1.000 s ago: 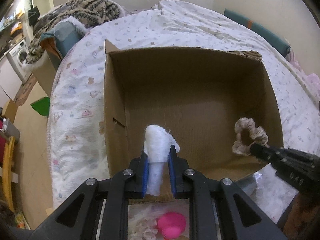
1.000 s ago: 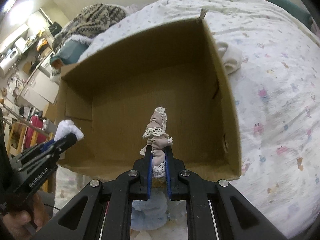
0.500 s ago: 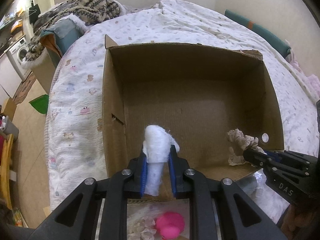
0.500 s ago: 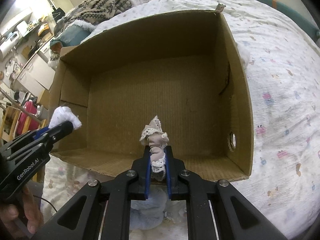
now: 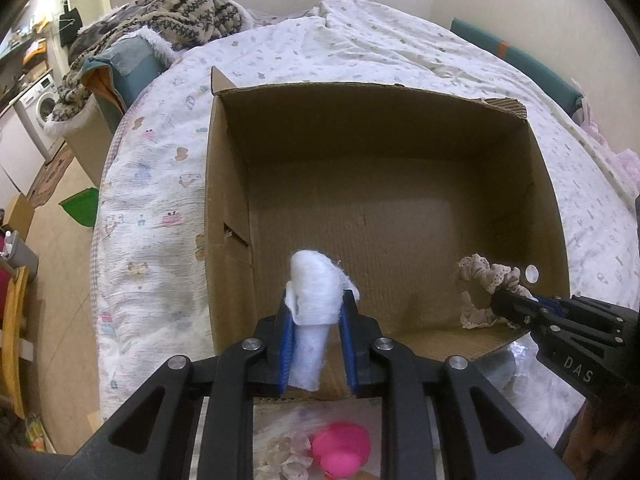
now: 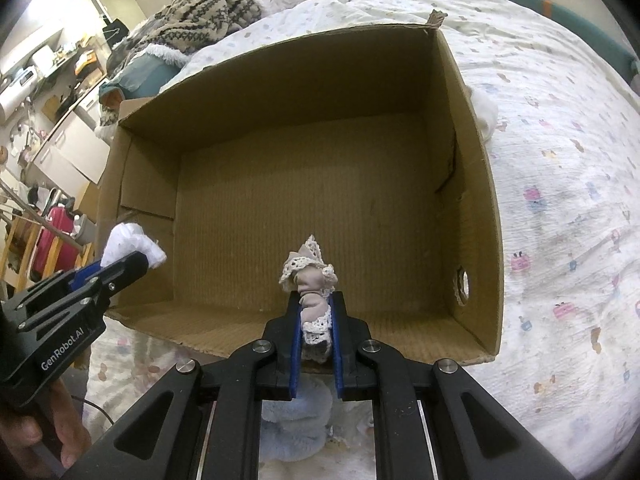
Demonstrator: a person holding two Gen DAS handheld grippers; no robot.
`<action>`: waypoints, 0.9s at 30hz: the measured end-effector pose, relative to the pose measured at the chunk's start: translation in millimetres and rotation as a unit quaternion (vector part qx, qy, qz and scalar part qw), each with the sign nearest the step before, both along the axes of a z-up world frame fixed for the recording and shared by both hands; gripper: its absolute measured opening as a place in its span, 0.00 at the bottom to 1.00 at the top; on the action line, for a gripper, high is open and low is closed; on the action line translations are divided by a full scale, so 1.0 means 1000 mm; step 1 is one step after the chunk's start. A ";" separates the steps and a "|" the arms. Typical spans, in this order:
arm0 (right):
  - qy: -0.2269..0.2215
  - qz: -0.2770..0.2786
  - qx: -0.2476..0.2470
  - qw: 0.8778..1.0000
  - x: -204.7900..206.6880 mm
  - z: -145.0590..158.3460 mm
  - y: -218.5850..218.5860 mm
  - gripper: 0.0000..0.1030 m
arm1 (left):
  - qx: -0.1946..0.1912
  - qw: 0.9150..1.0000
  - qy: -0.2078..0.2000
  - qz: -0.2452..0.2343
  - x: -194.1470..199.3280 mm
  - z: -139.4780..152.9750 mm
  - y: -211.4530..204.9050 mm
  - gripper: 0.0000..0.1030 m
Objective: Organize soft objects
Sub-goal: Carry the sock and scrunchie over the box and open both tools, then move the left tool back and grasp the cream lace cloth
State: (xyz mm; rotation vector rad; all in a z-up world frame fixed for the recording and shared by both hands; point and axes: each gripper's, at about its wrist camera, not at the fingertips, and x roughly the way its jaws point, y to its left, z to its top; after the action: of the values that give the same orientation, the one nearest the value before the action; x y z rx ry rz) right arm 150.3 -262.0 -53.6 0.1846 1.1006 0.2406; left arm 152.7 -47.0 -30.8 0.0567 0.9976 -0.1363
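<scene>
An open cardboard box (image 5: 224, 208) (image 6: 476, 184) sits on the bed, with nothing lying on its floor. My left gripper (image 5: 316, 312) is shut on a white fluffy cotton piece (image 5: 314, 288), held over the box's near wall. It shows at the left of the right wrist view (image 6: 120, 270), cotton piece (image 6: 128, 244) at its tip. My right gripper (image 6: 315, 306) is shut on a beige lace-trimmed scrunchie (image 6: 308, 276), just inside the near right part of the box. It also shows in the left wrist view (image 5: 508, 300), with the scrunchie (image 5: 480, 280).
A pink rubber toy (image 5: 340, 448) and a pale lace item (image 5: 294, 454) lie on the bed below my left gripper. A light blue fluffy item (image 6: 296, 428) lies below my right gripper. A patterned blanket (image 5: 176, 12) is heaped at the bed's far left. The floor drops off left.
Both grippers have moved forward and lower toward the box, so the box fills more of both views. The scrunchie now hangs inside the near right corner. Both grips are unchanged.
</scene>
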 end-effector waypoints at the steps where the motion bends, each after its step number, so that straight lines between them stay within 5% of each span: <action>1: 0.001 -0.001 0.001 1.000 0.000 0.000 -0.001 0.13 | 0.000 1.000 0.000 0.000 0.000 0.000 0.000 0.21; 6: -0.001 -0.009 0.005 1.000 0.001 0.001 -0.006 0.15 | 0.000 1.000 -0.003 -0.002 -0.002 0.001 -0.002 0.33; 9: -0.004 -0.015 0.007 1.000 0.001 0.002 -0.008 0.28 | -0.003 1.000 -0.018 0.000 -0.005 0.006 -0.003 0.44; 11: -0.012 -0.021 0.008 1.000 0.000 0.005 -0.010 0.53 | -0.008 1.000 -0.030 0.001 -0.007 0.011 -0.003 0.47; 13: -0.028 -0.033 0.005 0.999 -0.002 0.009 -0.014 0.73 | -0.001 0.999 -0.038 0.001 -0.008 0.014 -0.005 0.62; 27: -0.039 -0.049 -0.006 0.998 -0.005 0.026 -0.021 0.73 | -0.003 0.999 -0.047 0.007 -0.014 0.026 -0.002 0.67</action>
State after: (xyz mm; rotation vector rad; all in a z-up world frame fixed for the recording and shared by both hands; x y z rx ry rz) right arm 145.1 -283.1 -27.8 0.2160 1.0121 0.1533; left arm 138.9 -49.5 -5.3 0.0513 0.9029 -0.1226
